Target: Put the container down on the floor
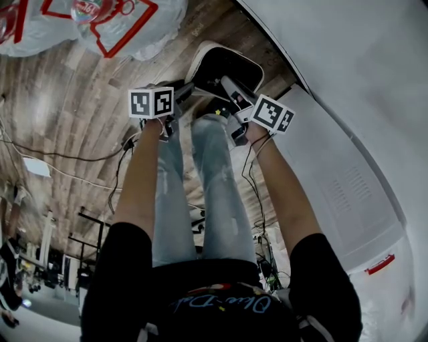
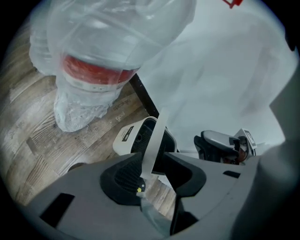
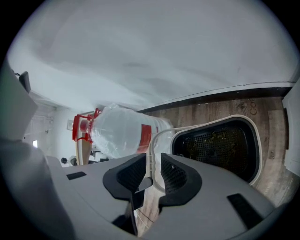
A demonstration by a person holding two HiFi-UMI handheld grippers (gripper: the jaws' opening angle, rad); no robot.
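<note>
The left gripper [image 2: 153, 165] stands with its jaws wide apart. The thin white rim of the container [image 2: 129, 136] rises between them and seems unpressed. The right gripper [image 3: 153, 161] has its jaws narrow, closed on the rim at the other side. The container, white outside with black mesh within, lies on the wooden floor [image 1: 80, 100], just beside a white wall [image 1: 361, 80] and near wrapped water bottles [image 1: 120, 20]. The setting-down looks all but finished, as the container appears to rest on the boards. Next, the right jaws need to widen. Then both grippers should lift straight away without snagging the rim.
</note>
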